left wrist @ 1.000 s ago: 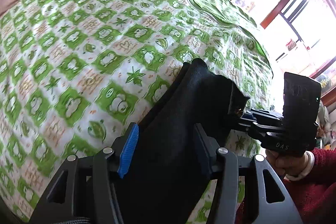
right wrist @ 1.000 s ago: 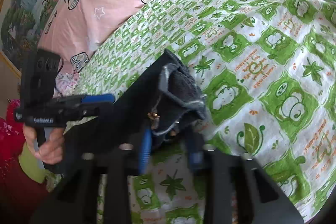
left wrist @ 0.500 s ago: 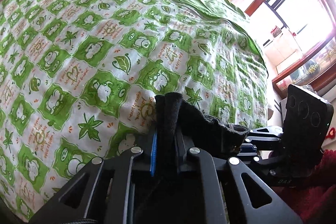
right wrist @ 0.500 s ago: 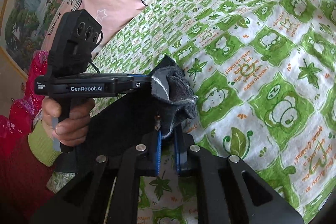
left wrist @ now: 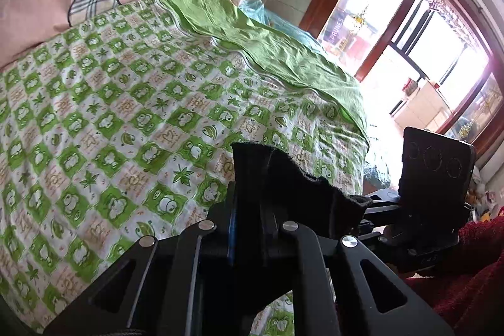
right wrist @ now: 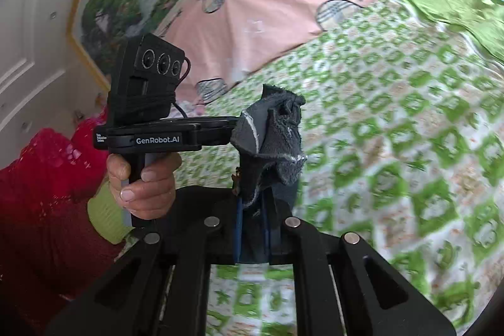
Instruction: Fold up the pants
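The dark pants (left wrist: 283, 178) are bunched at the waistband and held above the bed. My left gripper (left wrist: 249, 229) is shut on one part of the waistband, with the cloth standing up between its fingers. My right gripper (right wrist: 253, 229) is shut on another part of the waistband (right wrist: 271, 134), whose grey inside and a small metal fastener show. Each gripper appears in the other's view: the right one (left wrist: 371, 210) at the right of the left wrist view, the left one (right wrist: 233, 128) at the left of the right wrist view. The rest of the pants hangs hidden below.
The bed is covered by a green-and-white patterned sheet (left wrist: 110, 115) with a plain green sheet (left wrist: 277, 49) at its far edge. A pink quilt (right wrist: 267, 5) lies at the head. A window with a wooden frame (left wrist: 409, 37) is beyond the bed.
Both grippers have closed on the waistband and lifted it off the bed. The two grippers have come closer together, and the views have tilted up toward the room.
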`<action>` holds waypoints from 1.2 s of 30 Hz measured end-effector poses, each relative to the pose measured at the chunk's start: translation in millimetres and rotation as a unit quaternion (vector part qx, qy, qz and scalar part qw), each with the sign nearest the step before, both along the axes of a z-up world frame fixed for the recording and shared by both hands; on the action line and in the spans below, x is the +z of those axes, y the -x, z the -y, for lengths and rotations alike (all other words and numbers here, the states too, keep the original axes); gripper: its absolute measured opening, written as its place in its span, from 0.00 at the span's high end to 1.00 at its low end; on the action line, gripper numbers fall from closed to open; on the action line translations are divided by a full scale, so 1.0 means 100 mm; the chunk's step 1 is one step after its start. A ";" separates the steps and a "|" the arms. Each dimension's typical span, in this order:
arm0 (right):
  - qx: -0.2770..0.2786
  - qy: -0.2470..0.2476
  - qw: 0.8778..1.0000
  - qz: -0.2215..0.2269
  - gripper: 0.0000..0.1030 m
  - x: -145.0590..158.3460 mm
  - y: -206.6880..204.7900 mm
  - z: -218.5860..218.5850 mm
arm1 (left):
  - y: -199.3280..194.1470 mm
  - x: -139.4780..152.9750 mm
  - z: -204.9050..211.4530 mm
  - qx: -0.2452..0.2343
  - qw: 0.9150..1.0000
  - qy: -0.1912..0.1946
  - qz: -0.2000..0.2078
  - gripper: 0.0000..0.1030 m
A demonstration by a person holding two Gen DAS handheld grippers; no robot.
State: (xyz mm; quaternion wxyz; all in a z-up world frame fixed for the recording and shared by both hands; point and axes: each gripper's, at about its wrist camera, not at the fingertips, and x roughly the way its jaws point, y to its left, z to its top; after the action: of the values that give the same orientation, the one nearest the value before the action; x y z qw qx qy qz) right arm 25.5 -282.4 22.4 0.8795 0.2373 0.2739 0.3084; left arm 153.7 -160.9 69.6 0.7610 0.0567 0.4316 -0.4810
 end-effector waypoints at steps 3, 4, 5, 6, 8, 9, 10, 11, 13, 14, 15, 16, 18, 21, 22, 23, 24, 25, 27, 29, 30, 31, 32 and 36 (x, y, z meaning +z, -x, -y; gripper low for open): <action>0.030 0.002 1.000 0.006 0.89 0.06 -0.05 -0.22 | 0.12 0.07 -0.25 0.024 1.000 0.010 0.010 0.90; 0.042 0.005 0.999 0.007 0.89 0.07 -0.06 -0.31 | 0.15 0.09 -0.34 0.032 0.999 0.013 0.012 0.90; 0.050 0.007 0.999 0.008 0.89 0.08 -0.07 -0.38 | 0.17 0.09 -0.41 0.040 0.999 0.017 0.012 0.90; 0.062 0.010 0.998 0.007 0.89 0.08 -0.09 -0.49 | 0.20 0.09 -0.51 0.049 0.998 0.022 0.011 0.90; 0.076 0.016 0.997 0.006 0.89 0.07 -0.15 -0.62 | 0.24 0.08 -0.70 0.068 0.997 0.028 0.009 0.90; 0.086 0.020 0.996 0.005 0.89 0.06 -0.18 -0.72 | 0.26 0.06 -0.81 0.081 0.996 0.031 0.008 0.90; 0.093 0.024 0.995 0.004 0.89 0.05 -0.21 -0.80 | 0.27 0.04 -0.91 0.093 0.995 0.035 0.005 0.90; 0.099 0.027 0.995 0.003 0.89 0.05 -0.23 -0.87 | 0.28 0.01 -1.02 0.106 0.994 0.039 0.001 0.90; 0.113 0.040 0.993 0.002 0.89 0.02 -0.28 -1.01 | 0.30 -0.05 -1.20 0.128 0.991 0.045 -0.005 0.90; 0.121 0.047 0.991 0.000 0.89 0.00 -0.31 -1.10 | 0.32 -0.08 -1.26 0.136 0.990 0.046 -0.006 0.90; 0.128 0.052 0.990 -0.002 0.89 -0.02 -0.33 -1.16 | 0.33 -0.12 -1.35 0.148 0.988 0.050 -0.011 0.90; 0.135 0.058 0.989 -0.004 0.89 -0.05 -0.36 -1.22 | 0.35 -0.16 -1.43 0.157 0.986 0.053 -0.014 0.90; 0.146 0.071 0.987 -0.010 0.89 -0.11 -0.40 -1.35 | 0.38 -0.25 -1.58 0.176 0.982 0.057 -0.023 0.90; 0.160 0.091 0.983 -0.019 0.89 -0.20 -0.43 -1.53 | 0.40 -0.41 -1.75 0.198 0.978 0.059 -0.039 0.90; 0.165 0.097 0.981 -0.024 0.89 -0.24 -0.44 -1.57 | 0.40 -0.47 -1.79 0.204 0.976 0.057 -0.043 0.90; 0.169 0.104 0.980 -0.030 0.88 -0.27 -0.46 -1.63 | 0.40 -0.53 -1.83 0.211 0.975 0.056 -0.049 0.90; 0.173 0.113 0.978 -0.035 0.87 -0.31 -0.48 -1.68 | 0.40 -0.58 -1.87 0.216 0.973 0.055 -0.055 0.90; 0.176 0.117 0.977 -0.039 0.86 -0.34 -0.49 -1.71 | 0.40 -0.63 -1.90 0.223 0.972 0.054 -0.060 0.90; 0.182 0.128 0.974 -0.051 0.86 -0.39 -0.51 -1.78 | 0.40 -0.72 -1.94 0.236 0.968 0.047 -0.069 0.90; 0.186 0.134 0.971 -0.061 0.84 -0.41 -0.53 -1.83 | 0.41 -0.78 -2.00 0.247 0.965 0.041 -0.074 0.93; 0.188 0.135 0.971 -0.065 0.83 -0.43 -0.54 -1.85 | 0.43 -0.81 -2.02 0.251 0.964 0.039 -0.077 0.93; 0.190 0.136 0.970 -0.069 0.82 -0.46 -0.57 -1.89 | 0.44 -0.83 -2.05 0.256 0.963 0.038 -0.079 0.93; 0.192 0.138 0.969 -0.072 0.81 -0.48 -0.58 -1.91 | 0.46 -0.84 -2.08 0.262 0.961 0.036 -0.082 0.93; 0.198 0.136 0.967 -0.081 0.75 -0.54 -0.57 -1.95 | 0.57 -0.89 -2.23 0.288 0.952 0.045 -0.094 0.91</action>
State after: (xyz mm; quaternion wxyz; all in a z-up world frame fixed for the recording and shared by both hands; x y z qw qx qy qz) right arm 83.0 -87.7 -31.4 0.7995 0.0805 0.4256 0.4161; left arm 96.3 62.2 -19.3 0.8247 -0.1497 0.4777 -0.2631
